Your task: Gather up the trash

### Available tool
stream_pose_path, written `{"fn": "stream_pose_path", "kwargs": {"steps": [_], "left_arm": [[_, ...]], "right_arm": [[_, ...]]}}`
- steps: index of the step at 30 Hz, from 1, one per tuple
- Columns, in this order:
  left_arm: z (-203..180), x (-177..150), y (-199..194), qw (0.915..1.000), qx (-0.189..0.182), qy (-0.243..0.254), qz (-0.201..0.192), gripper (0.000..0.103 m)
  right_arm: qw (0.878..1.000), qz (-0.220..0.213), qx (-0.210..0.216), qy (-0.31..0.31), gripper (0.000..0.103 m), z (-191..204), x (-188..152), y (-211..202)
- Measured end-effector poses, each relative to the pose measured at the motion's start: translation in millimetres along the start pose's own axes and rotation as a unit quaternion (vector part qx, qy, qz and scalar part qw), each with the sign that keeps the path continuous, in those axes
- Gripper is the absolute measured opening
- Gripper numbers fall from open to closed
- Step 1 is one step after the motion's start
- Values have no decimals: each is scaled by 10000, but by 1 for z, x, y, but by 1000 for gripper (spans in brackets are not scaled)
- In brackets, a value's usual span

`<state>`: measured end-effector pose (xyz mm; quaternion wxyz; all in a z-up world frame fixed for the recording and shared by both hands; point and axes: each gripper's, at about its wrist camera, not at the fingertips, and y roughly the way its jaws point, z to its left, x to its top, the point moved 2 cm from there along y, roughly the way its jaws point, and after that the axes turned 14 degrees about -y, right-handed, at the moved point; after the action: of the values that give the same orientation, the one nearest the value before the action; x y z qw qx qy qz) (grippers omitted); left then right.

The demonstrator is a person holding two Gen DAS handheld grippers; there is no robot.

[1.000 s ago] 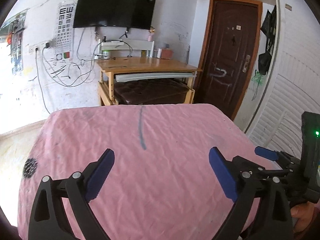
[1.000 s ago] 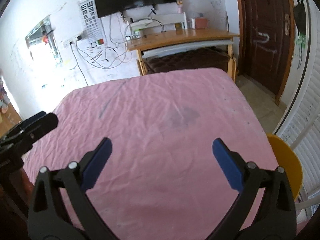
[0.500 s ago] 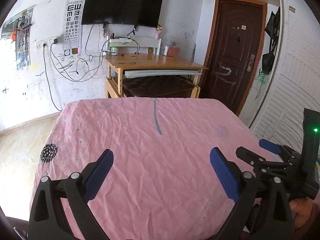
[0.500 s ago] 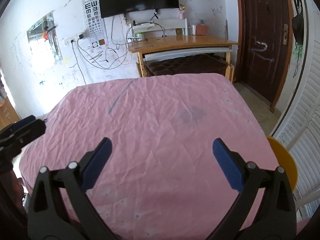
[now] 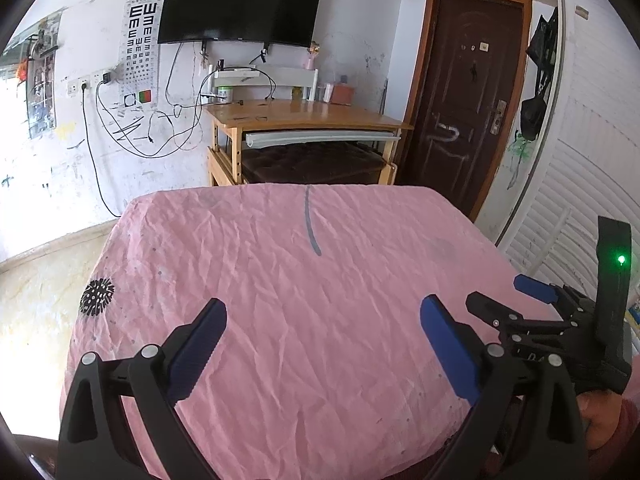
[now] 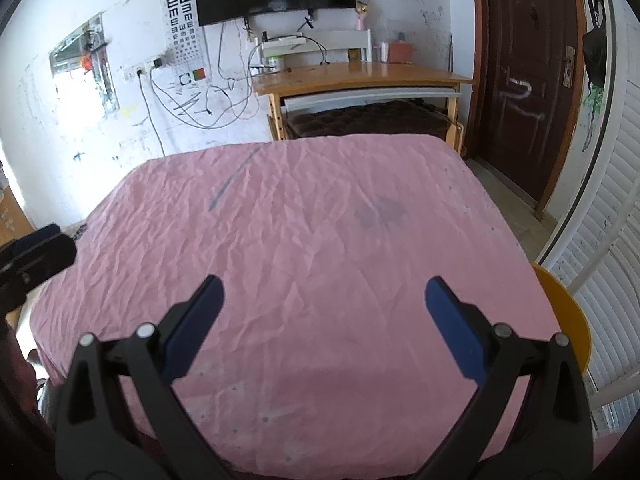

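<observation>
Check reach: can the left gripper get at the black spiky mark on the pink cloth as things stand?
Probably yes. The black spiky mark lies on the pink cloth just left of the left gripper, jaws wide open, with nothing between them. It looks printed, though, not loose trash.

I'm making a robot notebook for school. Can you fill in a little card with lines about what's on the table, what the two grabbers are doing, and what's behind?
table: pink wrinkled cloth with a grey streak
trash: none visible on the cloth
left gripper: jaws wide apart, holding nothing
right gripper: jaws wide apart, holding nothing
behind: wooden desk, black TV, brown door
</observation>
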<state>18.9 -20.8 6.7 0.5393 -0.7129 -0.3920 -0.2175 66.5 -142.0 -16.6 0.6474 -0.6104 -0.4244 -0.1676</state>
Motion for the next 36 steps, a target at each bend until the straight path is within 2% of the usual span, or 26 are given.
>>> {"fn": "stream_pose_path", "kwargs": {"steps": [5, 36], "left_arm": [[-1, -2, 4, 9999, -56, 14, 105, 92], [-13, -8, 9, 9998, -50, 120, 177, 95]], "right_arm": [[10000, 26, -6, 11, 97, -1, 0, 2], [10000, 48, 18, -17, 97, 1, -2, 5]]}}
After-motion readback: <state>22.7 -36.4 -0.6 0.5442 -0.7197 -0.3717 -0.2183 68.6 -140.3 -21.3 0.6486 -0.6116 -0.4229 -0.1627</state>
